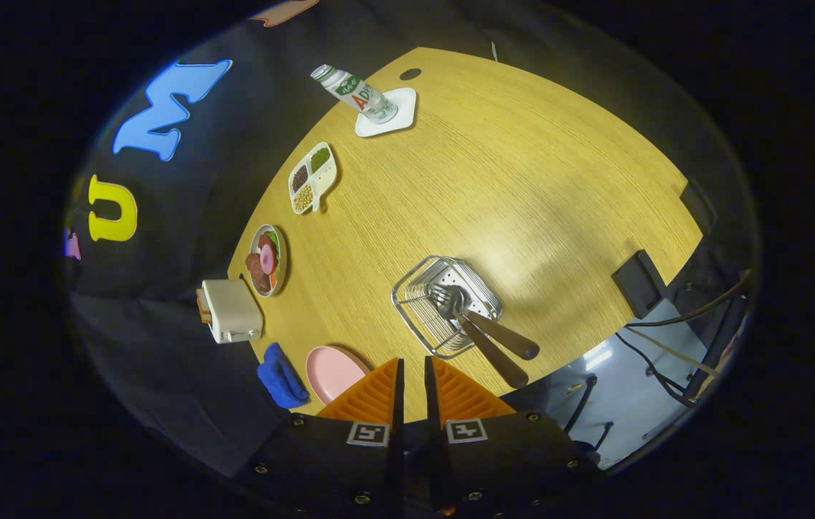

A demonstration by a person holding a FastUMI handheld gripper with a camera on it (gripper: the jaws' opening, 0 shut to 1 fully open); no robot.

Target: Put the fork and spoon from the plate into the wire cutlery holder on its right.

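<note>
the fork (443, 297) and spoon (455, 299) both lie in the wire cutlery holder (443, 304), handles sticking out over its rim. the pink plate (334, 371) beside the holder is bare. the gripper (413, 380) hangs above, fingers nearly closed on nothing. risk as i judge it: those overhanging handles could catch a passing knock and tip the holder on the surface (508, 180).

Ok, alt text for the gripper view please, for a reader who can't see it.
The fork and spoon stand in the wire cutlery holder, handles leaning out, beyond the gripper, whose fingers are nearly closed on nothing. The pink plate lies bare beside the fingers on the wooden table.
</note>
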